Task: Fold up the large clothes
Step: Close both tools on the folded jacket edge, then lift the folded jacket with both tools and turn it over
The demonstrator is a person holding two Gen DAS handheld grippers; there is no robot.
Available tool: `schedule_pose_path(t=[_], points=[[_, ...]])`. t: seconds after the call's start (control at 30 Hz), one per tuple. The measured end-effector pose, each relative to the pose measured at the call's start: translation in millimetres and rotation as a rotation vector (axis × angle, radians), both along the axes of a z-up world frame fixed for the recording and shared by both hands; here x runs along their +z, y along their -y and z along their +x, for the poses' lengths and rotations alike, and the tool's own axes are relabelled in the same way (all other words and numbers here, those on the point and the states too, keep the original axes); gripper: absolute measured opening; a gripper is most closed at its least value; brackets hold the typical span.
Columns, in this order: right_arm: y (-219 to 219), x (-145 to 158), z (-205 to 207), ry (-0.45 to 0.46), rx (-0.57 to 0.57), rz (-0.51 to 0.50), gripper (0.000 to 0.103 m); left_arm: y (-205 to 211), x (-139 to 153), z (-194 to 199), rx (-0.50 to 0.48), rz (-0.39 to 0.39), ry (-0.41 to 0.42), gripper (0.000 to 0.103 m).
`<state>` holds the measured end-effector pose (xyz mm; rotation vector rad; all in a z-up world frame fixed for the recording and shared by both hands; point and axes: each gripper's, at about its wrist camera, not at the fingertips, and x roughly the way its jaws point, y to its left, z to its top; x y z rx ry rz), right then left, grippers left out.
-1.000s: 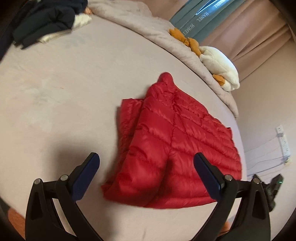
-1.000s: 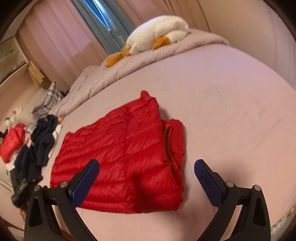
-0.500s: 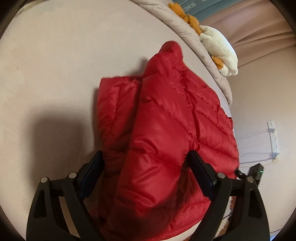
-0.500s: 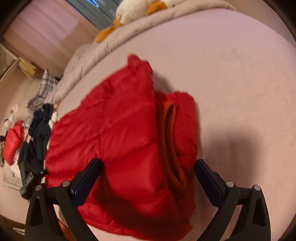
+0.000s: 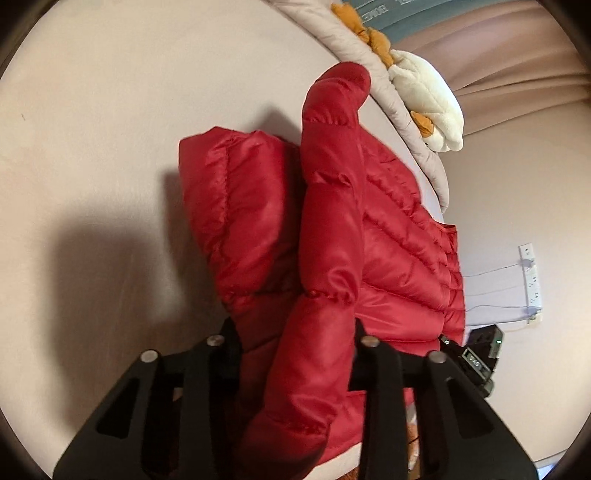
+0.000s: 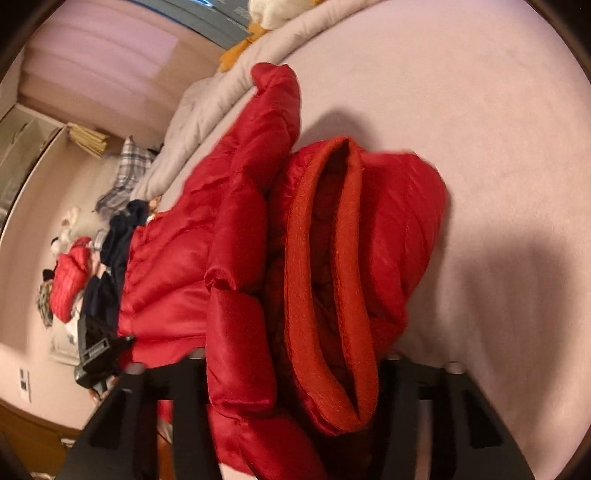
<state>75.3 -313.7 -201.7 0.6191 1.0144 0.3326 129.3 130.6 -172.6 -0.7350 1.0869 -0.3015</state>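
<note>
Both grippers have come down onto the red quilted puffer jacket (image 5: 369,229), which a second ago lay flat ahead of widely spread jaws and now bulges up between them. That jacket rests on the pale pink bed sheet (image 5: 110,147), its hood with orange-red ribbed trim (image 6: 325,258) bunched up on the right gripper's side.

Surroundings: a grey padded duvet (image 5: 402,122) lies rolled along the far edge of the bed, bearing a white plush duck with orange feet (image 5: 432,92). Behind it hangs a teal curtain (image 5: 399,14) with white lettering too distorted to read. Off the bed, the right wrist view shows 1 more red quilted garment (image 6: 70,273), dark navy clothes (image 6: 114,251) and a plaid cloth (image 6: 125,173) on the floor. A white power strip (image 5: 532,280) is fixed to the wall.

Left gripper (image 5: 295,354): jaws narrowing, with a thick fold of the jacket pressed between the black fingers (image 5: 373,373). Right gripper (image 6: 291,369): jaws likewise closing, squeezing a jacket fold and the hood trim together. The bulging fabric hides the fingertips of both grippers.
</note>
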Motion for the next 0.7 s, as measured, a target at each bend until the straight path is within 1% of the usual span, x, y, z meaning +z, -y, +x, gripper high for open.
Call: schedule_pose_path(t=[0.07,0.13,0.23,0.33,0.43,0.53,0.7], points=[[-2.5,8.4,-4.0,0.018,-0.007,-0.026,0.033,2.6,11.7,-7.3,0.007,0.026,0.024,0.029],[-7.6,19.8,-9.8,0.037,-0.015,-0.059,0.031,3.5,24.6,-14.9,0.011,0.037,0.052,0.028],[-14.8,39.3,-24.0,0.078,-0.011,-0.082,0.029,1.3,47.3,-31.8,0.009,0.035,0.102,0.028],[-22.0,58.3,-37.4,0.124,0.001,-0.105,0.029,-2.2,63.3,-45.4,0.006,0.033,0.138,0.028],[-26.5,72.6,-50.3,0.166,0.002,-0.129,0.029,-4.3,80.3,-61.0,0.007,0.055,0.181,0.028],[-33.6,83.6,-59.8,0.196,0.008,-0.152,0.029,-1.4,87.1,-73.7,0.011,0.069,0.217,0.028],[-45.3,87.5,-59.4,0.221,0.025,-0.19,0.029,2.0,92.9,-84.5,0.024,0.094,0.261,0.028]])
